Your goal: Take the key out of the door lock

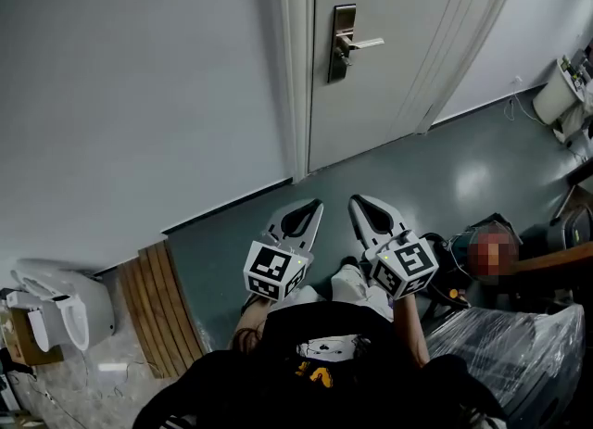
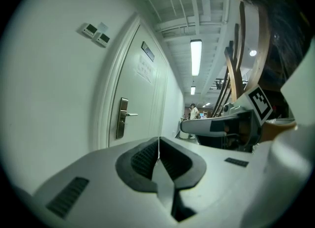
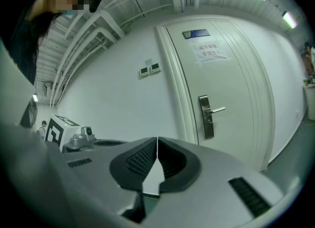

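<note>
The white door [image 1: 408, 38] is closed, and its metal lock plate [image 1: 343, 43] carries a lever handle [image 1: 363, 44]. A small dark bit under the lever may be the key; it is too small to tell. Both grippers hang low over the grey floor, well short of the door. My left gripper [image 1: 315, 208] is shut with nothing in it, its pads meeting in the left gripper view [image 2: 158, 143]. My right gripper [image 1: 357, 202] is shut and empty too [image 3: 157, 144]. The lock plate [image 2: 121, 118] [image 3: 206, 116] shows far off in both gripper views.
A white ceramic fixture [image 1: 56, 311] and a stack of wooden slats [image 1: 162, 311] lie at the lower left by the wall. A plastic-wrapped bundle [image 1: 505, 344] sits at the lower right, with cables and gear further right. A person [image 2: 194, 111] stands far down the corridor.
</note>
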A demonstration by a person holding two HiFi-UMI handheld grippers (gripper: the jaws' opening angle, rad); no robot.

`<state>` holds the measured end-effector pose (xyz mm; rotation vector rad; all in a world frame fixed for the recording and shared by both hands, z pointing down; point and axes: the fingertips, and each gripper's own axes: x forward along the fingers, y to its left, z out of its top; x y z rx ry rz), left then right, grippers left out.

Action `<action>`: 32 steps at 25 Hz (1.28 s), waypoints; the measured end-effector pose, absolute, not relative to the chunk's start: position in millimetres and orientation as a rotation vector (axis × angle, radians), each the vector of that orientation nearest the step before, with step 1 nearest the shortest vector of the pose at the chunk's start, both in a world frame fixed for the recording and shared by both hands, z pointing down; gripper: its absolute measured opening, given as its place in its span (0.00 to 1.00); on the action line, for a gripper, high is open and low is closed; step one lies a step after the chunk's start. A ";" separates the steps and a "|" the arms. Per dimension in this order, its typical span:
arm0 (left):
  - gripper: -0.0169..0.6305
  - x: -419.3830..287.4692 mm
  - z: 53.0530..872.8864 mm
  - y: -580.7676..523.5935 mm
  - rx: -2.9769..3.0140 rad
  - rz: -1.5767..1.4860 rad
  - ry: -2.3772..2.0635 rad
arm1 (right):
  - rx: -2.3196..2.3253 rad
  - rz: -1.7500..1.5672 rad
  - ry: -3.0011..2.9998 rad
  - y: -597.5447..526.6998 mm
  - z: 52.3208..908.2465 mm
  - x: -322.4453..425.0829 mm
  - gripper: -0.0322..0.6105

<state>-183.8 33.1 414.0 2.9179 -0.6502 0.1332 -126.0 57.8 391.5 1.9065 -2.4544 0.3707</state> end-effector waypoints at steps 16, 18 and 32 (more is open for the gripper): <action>0.05 -86.2 414.8 -19.4 2.901 0.155 -0.699 | 1.863 0.426 -2.510 5.2 402.2 -29.3 0.06; 0.05 -66.6 414.2 -30.0 2.892 0.148 -0.720 | 1.841 0.421 -2.517 -7.7 402.5 -9.1 0.06; 0.05 22.5 419.4 -81.9 2.832 0.207 -0.914 | 1.695 0.485 -2.653 -70.4 408.0 87.3 0.06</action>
